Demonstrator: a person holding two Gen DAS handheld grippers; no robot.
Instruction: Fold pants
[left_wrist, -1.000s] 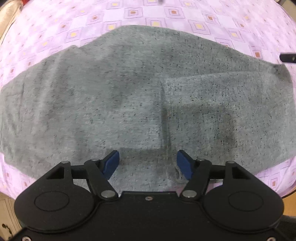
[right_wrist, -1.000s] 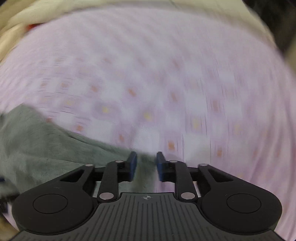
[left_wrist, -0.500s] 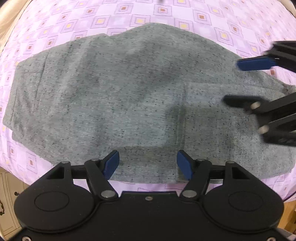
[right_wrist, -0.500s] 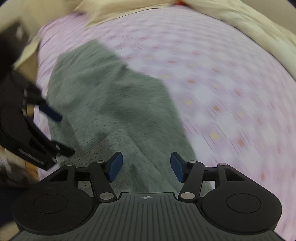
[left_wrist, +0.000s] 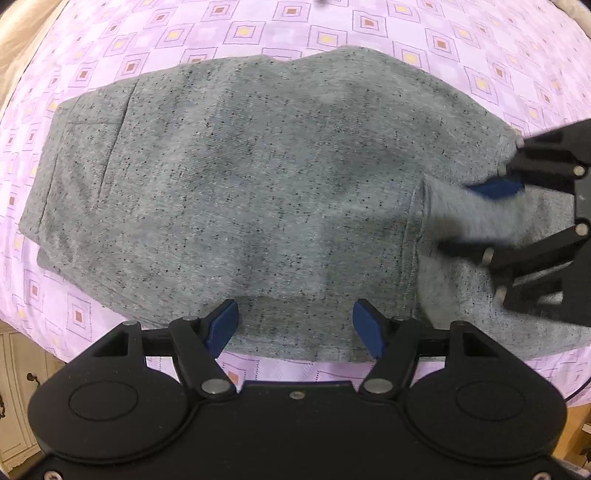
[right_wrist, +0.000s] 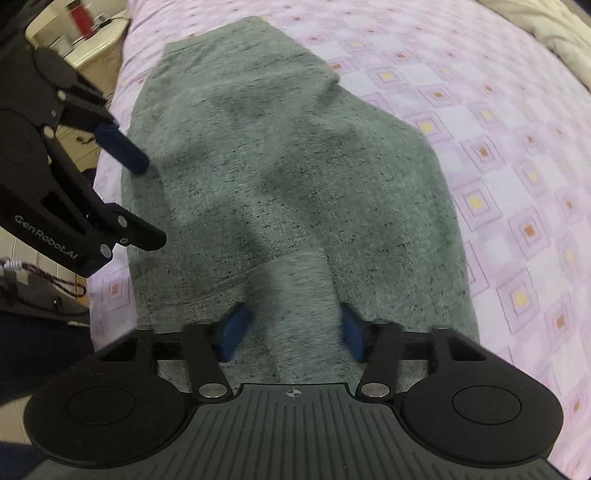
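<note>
Grey pants (left_wrist: 266, 192) lie under both grippers, left (left_wrist: 295, 326) and right (right_wrist: 291, 328), jaws spread wide, holding nothing.

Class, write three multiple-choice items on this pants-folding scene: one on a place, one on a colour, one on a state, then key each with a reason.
1. Where do the grey pants lie?
A. On the purple patterned bedsheet
B. In a basket
C. On a bare wooden floor

2. What colour are the pads on the left gripper?
A. Red
B. Blue
C. White

3. How do the jaws of the right gripper stand?
A. Shut on the pants
B. Shut on nothing
C. Open, over a raised ridge of fabric

Key: 1 A, the sheet shows on all sides of the pants. 2 B, both pads show blue in the left wrist view. 3 C, a wide gap shows between its pads, with fabric between them.
</note>
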